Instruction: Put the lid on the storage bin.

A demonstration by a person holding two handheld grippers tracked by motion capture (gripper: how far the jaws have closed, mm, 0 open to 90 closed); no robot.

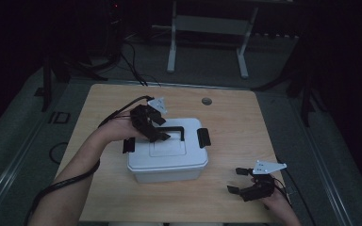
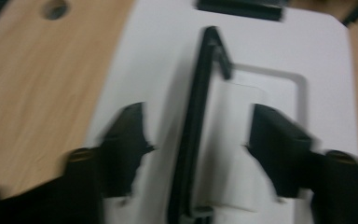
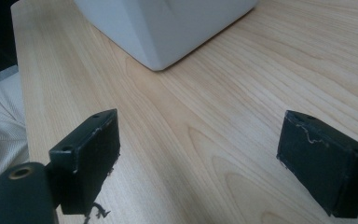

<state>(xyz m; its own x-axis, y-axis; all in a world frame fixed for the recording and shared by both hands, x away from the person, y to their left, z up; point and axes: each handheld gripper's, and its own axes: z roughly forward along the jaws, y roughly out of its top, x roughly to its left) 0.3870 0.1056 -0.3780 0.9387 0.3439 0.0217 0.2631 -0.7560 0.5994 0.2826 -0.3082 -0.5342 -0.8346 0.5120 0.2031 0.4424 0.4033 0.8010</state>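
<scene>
A white plastic storage box point(image 1: 167, 157) with a lid sits near the middle of the wooden bench point(image 1: 235, 117), a black latch point(image 1: 203, 137) at its 3 o'clock end and another point(image 1: 128, 145) at its 9 o'clock end. A black carrying handle point(image 1: 174, 130) stands raised on the lid. The left tool point(image 1: 162, 136) reaches in from 9 o'clock over the lid; in the left gripper view its jaws stand apart on either side of the handle point(image 2: 193, 126), with clear white lid showing between each jaw and the bar, so nothing is clamped. That view is blurred, and the handle runs upright between the jaws toward 12 o'clock. The right tool point(image 1: 235, 181) rests low at the bench's 5 o'clock corner, well apart from the box, its jaws spread wide with only bare wood between them. In the right gripper view a lower corner of the box point(image 3: 158, 32) sits at 12 o'clock, ahead of the jaws, not touching them. A round cable hole point(image 1: 207, 100) lies in the bench at 12 o'clock from the box.
</scene>
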